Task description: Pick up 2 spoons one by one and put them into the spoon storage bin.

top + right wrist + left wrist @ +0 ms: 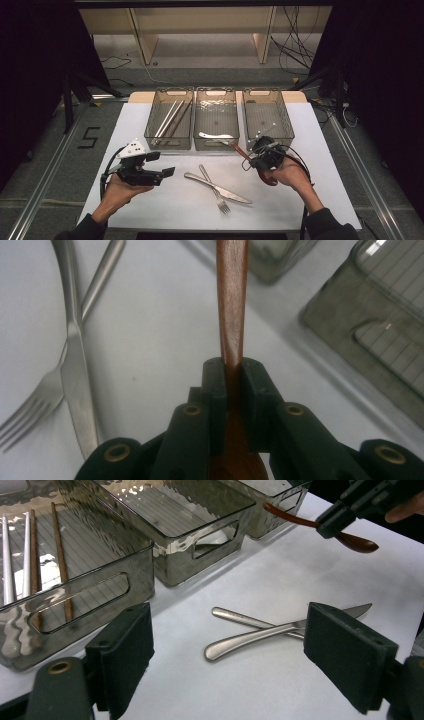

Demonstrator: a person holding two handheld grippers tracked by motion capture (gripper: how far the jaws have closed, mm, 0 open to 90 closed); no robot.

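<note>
Above the counter (150, 200), right claw (257, 156) pinches a brown wooden spoon (240, 149) near the middle bin (216, 146); left claw (161, 163) spread, holding nothing, beside knife (220, 189) and fork (215, 191).

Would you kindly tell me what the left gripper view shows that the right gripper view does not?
Left gripper view: chopsticks lying in a tray, and the open left gripper. Right gripper view: the tines of the fork. Both: the right gripper shut on the wooden spoon, with the knife crossing the fork on the white table.
</note>
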